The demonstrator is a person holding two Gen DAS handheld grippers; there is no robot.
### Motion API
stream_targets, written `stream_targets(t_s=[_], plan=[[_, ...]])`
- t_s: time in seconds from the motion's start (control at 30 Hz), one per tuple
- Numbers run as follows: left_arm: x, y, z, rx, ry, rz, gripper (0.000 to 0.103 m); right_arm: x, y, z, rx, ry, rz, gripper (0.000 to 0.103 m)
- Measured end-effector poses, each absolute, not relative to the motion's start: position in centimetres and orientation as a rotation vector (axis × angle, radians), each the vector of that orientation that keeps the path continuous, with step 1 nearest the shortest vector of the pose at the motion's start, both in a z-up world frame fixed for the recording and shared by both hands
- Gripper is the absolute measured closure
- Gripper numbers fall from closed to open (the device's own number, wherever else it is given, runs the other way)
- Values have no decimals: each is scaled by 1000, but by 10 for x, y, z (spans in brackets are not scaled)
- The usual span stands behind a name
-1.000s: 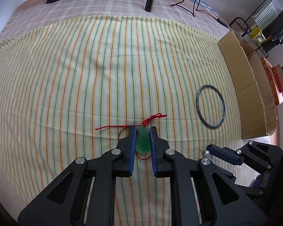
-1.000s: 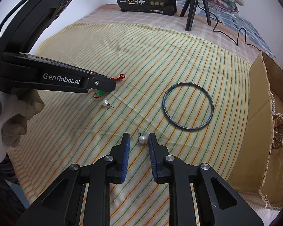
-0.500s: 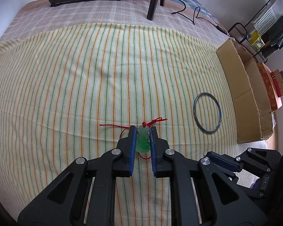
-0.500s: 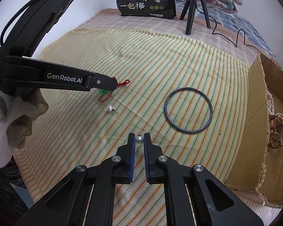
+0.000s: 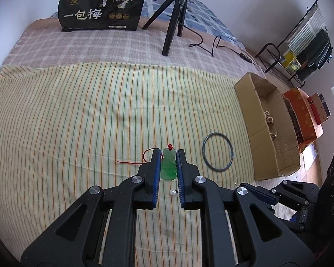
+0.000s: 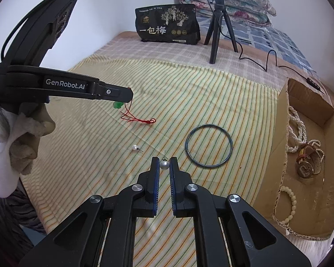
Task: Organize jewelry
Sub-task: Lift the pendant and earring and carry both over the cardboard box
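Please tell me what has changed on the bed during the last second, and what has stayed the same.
The right gripper closed on a pearl earring and raised it. The left gripper, already shut on the green pendant, lifted it, so its red cord now hangs down. The second pearl earring, the dark bangle and the cardboard box stayed in place.

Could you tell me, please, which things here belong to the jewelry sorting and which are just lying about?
Part of the job:
green pendant in left tongs
pearl earring in right tongs
loose pearl earring
blue bangle
cardboard box

Just lying about:
black bag
tripod
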State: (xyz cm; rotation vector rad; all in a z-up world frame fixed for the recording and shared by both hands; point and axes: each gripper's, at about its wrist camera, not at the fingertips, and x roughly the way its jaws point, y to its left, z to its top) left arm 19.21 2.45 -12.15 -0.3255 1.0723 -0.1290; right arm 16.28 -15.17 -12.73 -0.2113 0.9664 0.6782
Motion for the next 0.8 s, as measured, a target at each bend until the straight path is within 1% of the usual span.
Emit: stream_targets(t_s=[0.4, 0.8], plan=[[186, 18, -80, -373, 979, -180, 91, 162, -173, -100, -166, 892, 645, 96], [187, -16, -50, -368, 925, -259, 91, 172, -213, -82, -117, 848, 569, 96]])
